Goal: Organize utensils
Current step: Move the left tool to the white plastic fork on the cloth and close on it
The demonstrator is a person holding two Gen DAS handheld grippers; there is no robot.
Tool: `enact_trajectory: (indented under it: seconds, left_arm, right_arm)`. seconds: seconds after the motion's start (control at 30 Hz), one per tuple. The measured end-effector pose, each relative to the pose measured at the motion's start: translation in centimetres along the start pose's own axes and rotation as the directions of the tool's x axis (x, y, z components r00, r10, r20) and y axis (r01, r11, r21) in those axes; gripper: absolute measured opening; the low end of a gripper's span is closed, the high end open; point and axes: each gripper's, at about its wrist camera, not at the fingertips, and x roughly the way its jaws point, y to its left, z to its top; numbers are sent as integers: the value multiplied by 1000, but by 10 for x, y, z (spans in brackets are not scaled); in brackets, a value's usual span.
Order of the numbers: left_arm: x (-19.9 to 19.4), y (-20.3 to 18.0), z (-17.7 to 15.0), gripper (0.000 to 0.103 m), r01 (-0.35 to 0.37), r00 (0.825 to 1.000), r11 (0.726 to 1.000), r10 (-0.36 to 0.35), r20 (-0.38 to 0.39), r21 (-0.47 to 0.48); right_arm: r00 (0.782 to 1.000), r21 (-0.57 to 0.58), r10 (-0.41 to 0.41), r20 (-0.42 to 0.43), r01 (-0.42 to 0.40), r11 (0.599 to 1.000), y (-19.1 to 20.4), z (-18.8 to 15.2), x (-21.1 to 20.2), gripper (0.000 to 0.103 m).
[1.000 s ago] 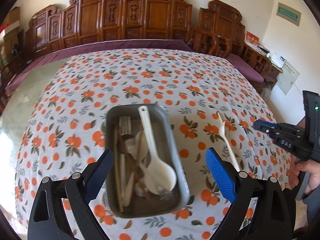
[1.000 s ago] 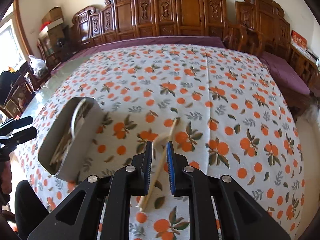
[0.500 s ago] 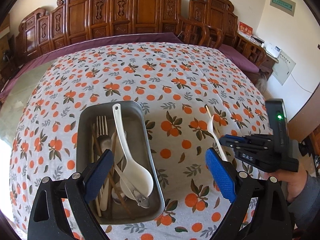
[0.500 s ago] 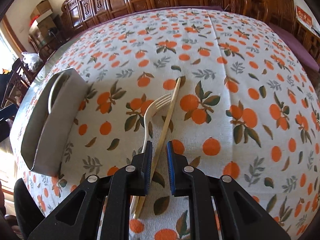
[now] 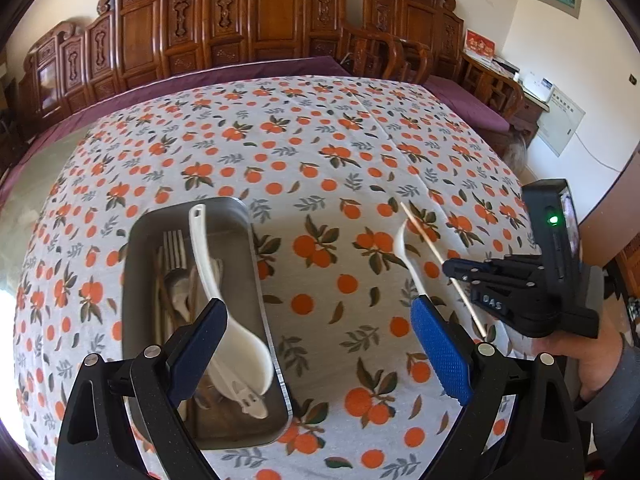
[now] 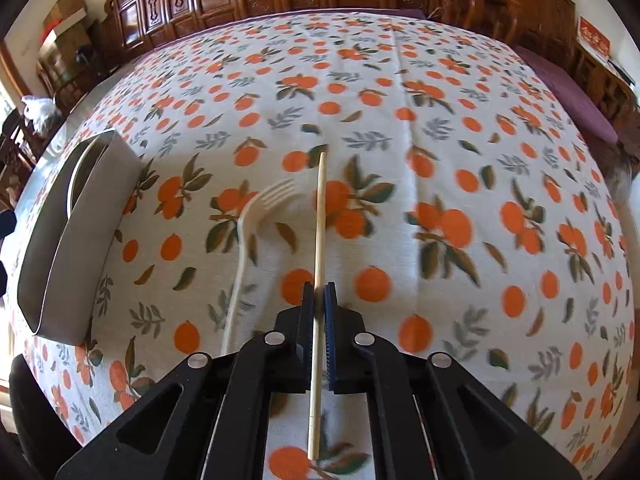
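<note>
A grey metal tray [image 5: 248,280] on the orange-print tablecloth holds a white ladle spoon [image 5: 224,304], a metal fork [image 5: 174,248], and several wooden chopsticks. My left gripper [image 5: 320,344] is open and empty, hovering over the tray's near right corner. My right gripper [image 6: 319,300] is shut on a wooden chopstick [image 6: 320,216], seen in the left wrist view too [image 5: 424,236]. A cream plastic fork [image 6: 244,240] lies just left of the chopstick on the cloth. The tray shows at the left of the right wrist view [image 6: 68,240].
The tablecloth [image 5: 320,152] covers a large table. Carved wooden chairs [image 5: 256,20] line the far side. A purple cushioned bench [image 6: 568,88] runs along the right. A hand [image 5: 592,364] holds the right gripper body at the table's right edge.
My right gripper has closed on the chopstick and come lower and closer to the cloth. The left gripper has shifted slightly right over the tray and stayed open.
</note>
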Motion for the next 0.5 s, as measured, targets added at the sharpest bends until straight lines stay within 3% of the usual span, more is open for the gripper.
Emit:
enact_trajectory:
  seconds: [0.5]
  left_arm:
    - [45,-52,13,89,19,999,997,-16,-46,70]
  right_arm:
    - [996,31,24,83,-27,999,-50,-29,-51,6]
